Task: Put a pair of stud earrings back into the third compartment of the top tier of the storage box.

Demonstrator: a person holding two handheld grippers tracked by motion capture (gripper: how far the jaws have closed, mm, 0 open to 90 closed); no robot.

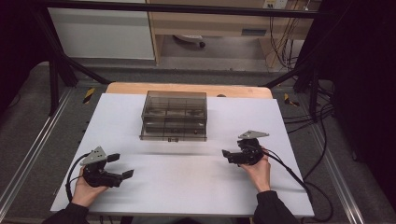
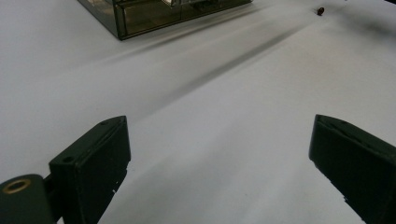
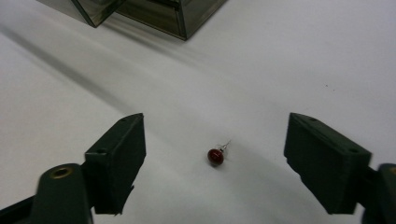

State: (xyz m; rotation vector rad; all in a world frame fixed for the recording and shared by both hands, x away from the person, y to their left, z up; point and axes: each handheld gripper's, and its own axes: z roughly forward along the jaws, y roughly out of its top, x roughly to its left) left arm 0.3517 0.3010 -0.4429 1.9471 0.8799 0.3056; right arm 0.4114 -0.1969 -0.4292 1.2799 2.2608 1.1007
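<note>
My right gripper sat wide, jaws apart around the red earring, not touching; smoky drawer box beyond; left gripper wide, nothing between its jaws.

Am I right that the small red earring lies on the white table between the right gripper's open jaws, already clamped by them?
Not quite: the right gripper view shows the red earring lying free on the white table, with the right gripper open around it, both jaws well clear.

Your right gripper hangs over the small red ball-headed stud earring, which lies between its jaws on the white table sheet, with the smoky transparent plastic drawer box beyond; your left gripper sits well left.
</note>
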